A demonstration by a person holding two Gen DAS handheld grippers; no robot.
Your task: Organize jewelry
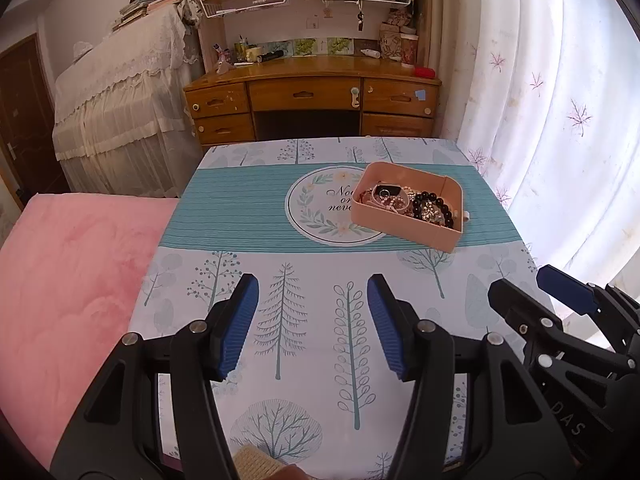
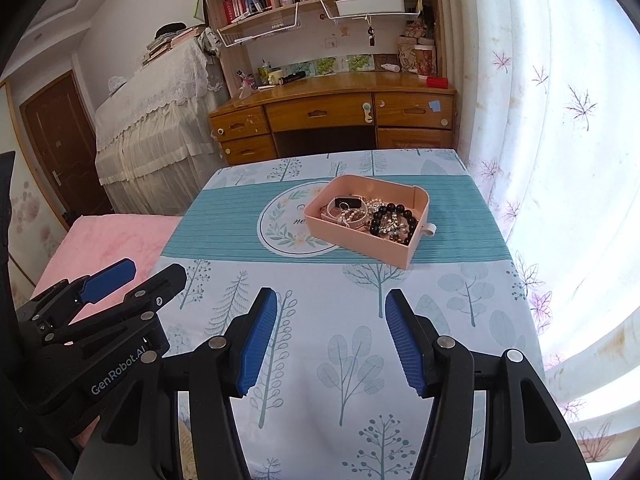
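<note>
Two grippers, left (image 1: 313,326) and right (image 2: 331,342), jaws spread, empty. Tray (image 2: 360,240) of jewelry (image 2: 374,216) on desk (image 2: 360,360): 1 o'clock from left, 12 from right; right nearer.

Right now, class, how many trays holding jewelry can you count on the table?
1. A single pink tray sits on the teal band of the tablecloth, toward the far right of the table, overlapping the round printed emblem. Nothing suggests another, though the grippers hide the near edge.
</note>
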